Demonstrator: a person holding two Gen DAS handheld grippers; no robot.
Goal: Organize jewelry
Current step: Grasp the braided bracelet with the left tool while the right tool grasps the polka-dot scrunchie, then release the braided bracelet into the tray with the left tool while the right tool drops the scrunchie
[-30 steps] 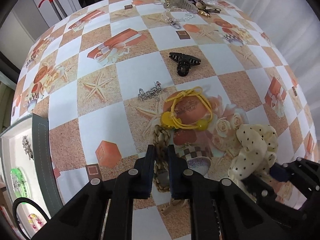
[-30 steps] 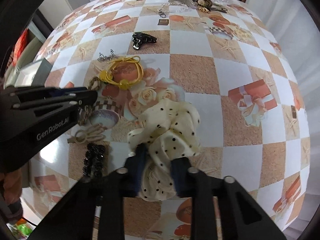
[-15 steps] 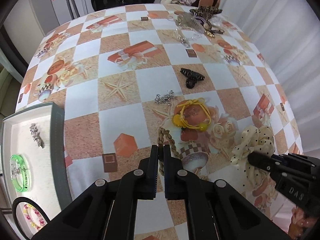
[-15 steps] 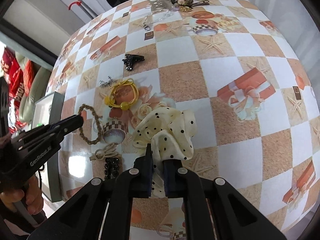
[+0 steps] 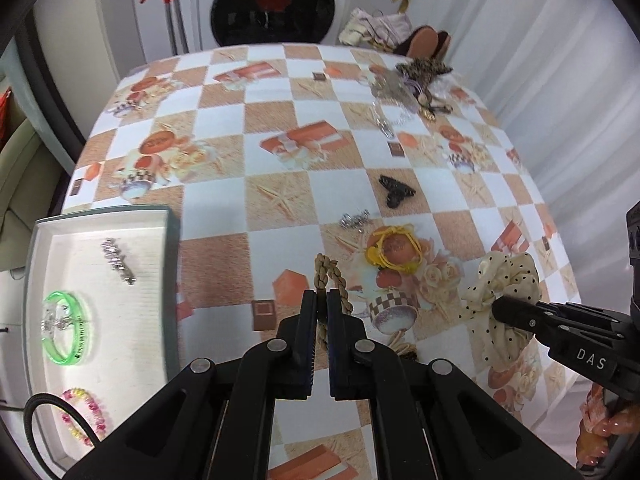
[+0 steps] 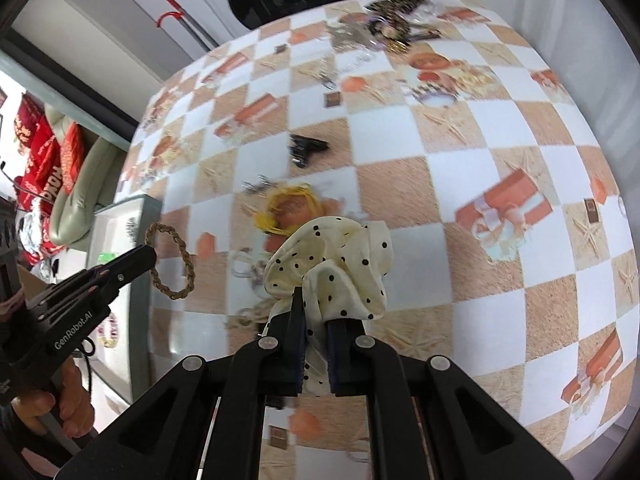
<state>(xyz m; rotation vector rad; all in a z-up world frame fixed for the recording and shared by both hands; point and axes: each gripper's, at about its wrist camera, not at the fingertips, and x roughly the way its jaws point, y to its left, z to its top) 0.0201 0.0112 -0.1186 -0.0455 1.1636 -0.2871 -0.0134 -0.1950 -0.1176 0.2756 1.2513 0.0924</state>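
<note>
My left gripper (image 5: 322,304) is shut on a tan braided rope bracelet (image 5: 334,276), which hangs as a loop above the checked tablecloth. From the right wrist view the same left gripper (image 6: 150,254) holds the bracelet (image 6: 186,268) clear of the table, beside the tray (image 6: 148,216). My right gripper (image 6: 316,320) is shut on a cream scrunchie with black dots (image 6: 336,256), lifted off the cloth. The left wrist view shows that right gripper (image 5: 498,308) pinching the scrunchie (image 5: 508,276). A white tray (image 5: 172,280) lies at the left table edge.
The tray holds a green bangle (image 5: 66,328), a silver clip (image 5: 118,260) and a pink bead bracelet (image 5: 84,412). On the cloth lie a yellow hair tie (image 5: 394,252), a black claw clip (image 5: 396,192), a small silver piece (image 5: 354,220) and a far pile of jewelry (image 5: 420,84).
Both grippers closed on their items and rose. The braided bracelet and the scrunchie left the cloth, and the left gripper shifted toward the tray.
</note>
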